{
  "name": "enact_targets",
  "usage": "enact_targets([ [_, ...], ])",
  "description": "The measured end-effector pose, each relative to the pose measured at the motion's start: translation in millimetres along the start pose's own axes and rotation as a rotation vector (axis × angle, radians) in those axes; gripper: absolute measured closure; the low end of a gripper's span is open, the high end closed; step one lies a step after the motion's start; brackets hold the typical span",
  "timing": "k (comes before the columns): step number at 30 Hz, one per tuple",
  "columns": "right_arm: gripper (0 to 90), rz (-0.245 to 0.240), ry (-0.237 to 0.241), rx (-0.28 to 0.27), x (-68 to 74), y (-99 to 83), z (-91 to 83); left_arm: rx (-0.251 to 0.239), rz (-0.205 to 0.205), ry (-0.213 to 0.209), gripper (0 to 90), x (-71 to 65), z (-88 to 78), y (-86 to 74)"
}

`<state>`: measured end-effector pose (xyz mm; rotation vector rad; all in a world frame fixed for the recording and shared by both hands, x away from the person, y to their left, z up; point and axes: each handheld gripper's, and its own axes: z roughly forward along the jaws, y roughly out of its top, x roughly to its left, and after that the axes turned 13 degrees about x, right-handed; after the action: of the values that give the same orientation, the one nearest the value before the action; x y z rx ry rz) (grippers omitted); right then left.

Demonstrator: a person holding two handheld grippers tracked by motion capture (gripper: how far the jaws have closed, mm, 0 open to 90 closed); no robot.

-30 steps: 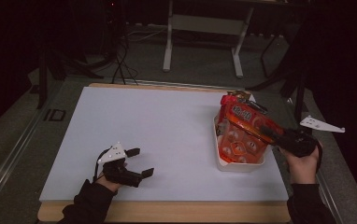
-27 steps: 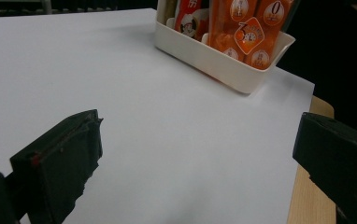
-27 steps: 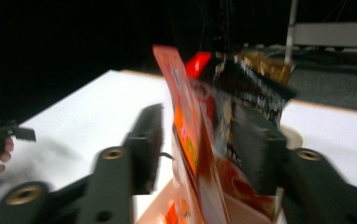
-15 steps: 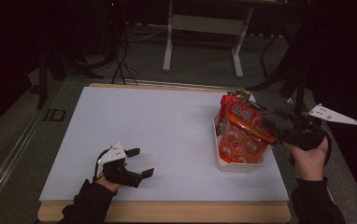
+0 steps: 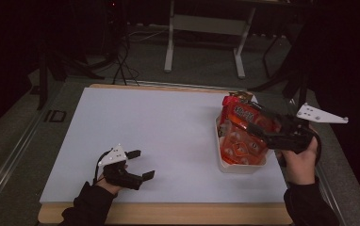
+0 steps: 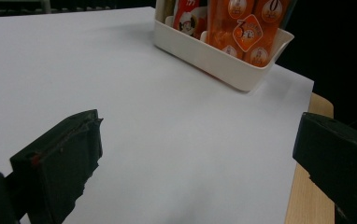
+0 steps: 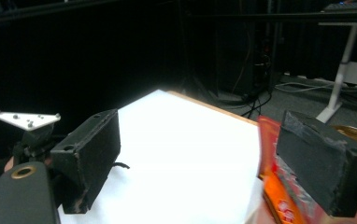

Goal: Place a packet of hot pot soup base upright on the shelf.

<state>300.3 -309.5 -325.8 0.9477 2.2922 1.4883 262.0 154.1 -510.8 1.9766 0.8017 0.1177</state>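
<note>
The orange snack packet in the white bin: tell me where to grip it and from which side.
Grip the orange snack packet by its upper edge, coming from above. It leans upright in the white bin, whose walls cover its lower part, so only the top stands free. The right gripper, open and nothing between its fingers, is nearest.

Orange packet [image 6: 246,32] label: "3" legible (rest unreadable).

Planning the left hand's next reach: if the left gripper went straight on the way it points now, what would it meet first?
Probably the white tray of orange packets. Between the open left gripper and it lies bare table; depth is uncertain.
</note>
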Motion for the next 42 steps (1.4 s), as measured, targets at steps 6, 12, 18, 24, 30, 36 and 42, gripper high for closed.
enact_targets([
  [6,13.7,-0.061,0.032,0.023,18.5,0.1,16.7,-0.002,0.002,0.004,1.7,-0.8,-1.2,-0.1],
  [12,13.7,-0.098,0.071,0.027,32.5,-4.5,35.7,-0.005,-0.003,0.000,1.7,-0.5,-2.3,-0.9],
  [18,13.7,-0.108,0.122,0.044,41.0,-15.9,56.2,-0.007,0.000,0.001,1.7,-1.0,-3.0,-0.8],
  [24,14.4,-0.109,0.172,0.097,48.1,-34.4,77.5,-0.001,0.012,0.000,1.7,-2.4,-2.8,-1.2],
  [30,14.4,-0.106,0.191,0.154,52.5,-54.3,96.9,-0.002,0.010,-0.002,1.7,-2.4,-2.7,-1.6],
  [36,14.5,-0.121,0.200,0.158,56.2,-69.8,107.0,-0.004,0.013,-0.005,1.7,-2.6,-3.3,-1.7],
  [42,14.4,-0.116,0.212,0.176,58.0,-83.2,110.2,-0.003,0.016,-0.009,1.7,-3.0,-3.0,-1.9],
])
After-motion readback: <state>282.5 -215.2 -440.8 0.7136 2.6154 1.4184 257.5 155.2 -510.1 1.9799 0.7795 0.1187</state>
